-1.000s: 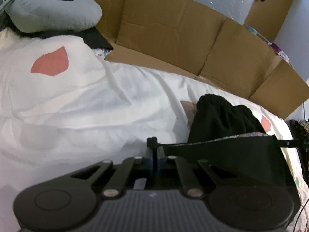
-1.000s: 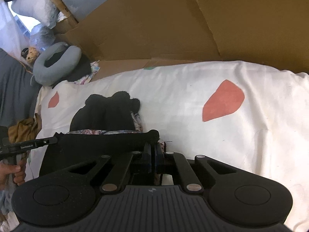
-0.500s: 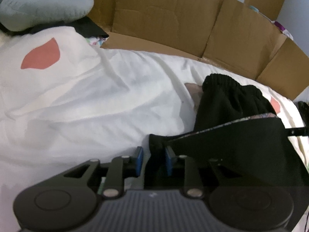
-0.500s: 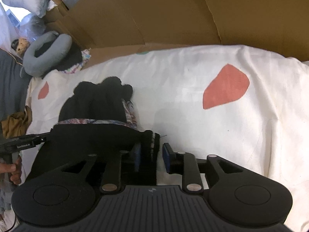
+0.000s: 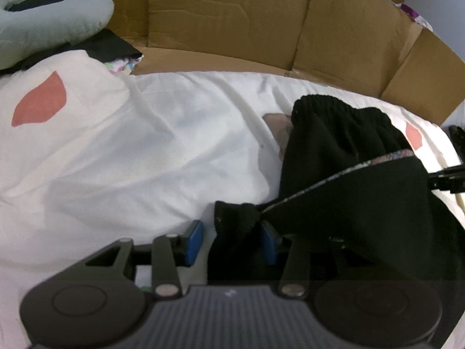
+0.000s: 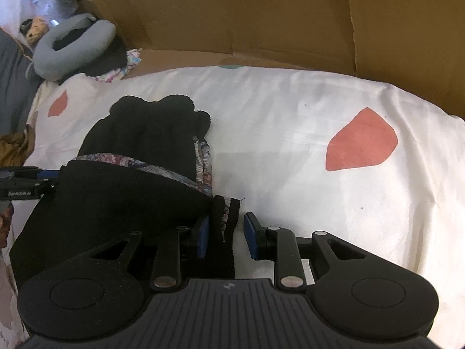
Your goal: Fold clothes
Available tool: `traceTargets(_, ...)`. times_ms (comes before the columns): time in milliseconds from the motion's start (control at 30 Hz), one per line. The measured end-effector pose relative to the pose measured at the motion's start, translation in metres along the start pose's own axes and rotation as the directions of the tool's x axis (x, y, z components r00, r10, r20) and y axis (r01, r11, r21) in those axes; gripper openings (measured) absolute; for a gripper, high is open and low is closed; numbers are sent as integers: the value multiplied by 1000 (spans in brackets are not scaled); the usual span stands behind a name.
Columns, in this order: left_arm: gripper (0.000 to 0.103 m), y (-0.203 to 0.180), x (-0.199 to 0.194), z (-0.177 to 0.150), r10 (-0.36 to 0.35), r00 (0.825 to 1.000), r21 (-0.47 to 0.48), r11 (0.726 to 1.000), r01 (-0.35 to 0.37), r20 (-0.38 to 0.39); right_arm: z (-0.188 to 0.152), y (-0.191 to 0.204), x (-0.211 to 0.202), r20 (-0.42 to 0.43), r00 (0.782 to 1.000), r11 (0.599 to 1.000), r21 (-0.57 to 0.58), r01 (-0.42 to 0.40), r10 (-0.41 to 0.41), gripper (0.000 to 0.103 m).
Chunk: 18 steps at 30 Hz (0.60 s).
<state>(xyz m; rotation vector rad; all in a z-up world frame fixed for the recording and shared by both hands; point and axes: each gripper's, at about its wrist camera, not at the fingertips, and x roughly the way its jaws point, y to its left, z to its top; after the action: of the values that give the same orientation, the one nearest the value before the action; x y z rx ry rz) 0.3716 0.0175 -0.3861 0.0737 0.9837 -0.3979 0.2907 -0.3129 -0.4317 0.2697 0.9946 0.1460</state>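
Observation:
A black knit garment (image 5: pixel 348 157) with a multicoloured inner trim lies folded over itself on the white bedcover (image 5: pixel 145 145). My left gripper (image 5: pixel 231 241) is at its near left corner. Its jaws are opening, and the black corner lies loose between the blue pads (image 5: pixel 194 240). In the right wrist view the same garment (image 6: pixel 145 139) fills the left side. My right gripper (image 6: pixel 227 240) stands open at the near right corner. The cloth edge there hangs by the left pad, with a gap to the right pad (image 6: pixel 251 240).
Brown cardboard (image 5: pixel 232 20) walls off the bed's far side. A grey neck pillow (image 6: pixel 72 46) and dark clothes sit at the far left corner. A brown cloth (image 6: pixel 14 145) lies at the left edge. The bedcover has red patches (image 6: pixel 360 142).
Both grippers were shut on the garment's near corners and have since opened. They also moved forward and down, and the stretched edge has slackened.

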Motion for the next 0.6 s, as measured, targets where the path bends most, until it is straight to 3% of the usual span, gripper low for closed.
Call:
traceTargets(100, 46, 3, 0, 0, -7, 1000, -29, 1000, 7, 0, 0, 4, 0, -3, 1000, 1000, 6, 22, -22, 31)
traceTargets(233, 45, 1, 1, 1, 3, 1000, -42, 999, -3, -2, -2, 9, 0, 2, 1000, 999, -28, 28, -28, 18)
traceTargets(300, 40, 2, 0, 1, 0, 1000, -58, 998, 0, 2, -3, 10, -1, 4, 1000, 999, -33, 28, -28, 14)
traceTargets(367, 17, 1, -2, -1, -13, 1000, -68, 998, 14, 11, -4, 10, -2, 9, 1000, 999, -34, 28, -28, 11)
traceTargets(400, 13, -1, -4, -2, -12, 1000, -63, 998, 13, 19, -4, 10, -3, 11, 1000, 999, -34, 29, -28, 10)
traceTargets(600, 8, -6, -20, -7, 36, 996, -56, 998, -32, 78, -7, 4, -19, 71, 995, 998, 22, 65, -67, 7)
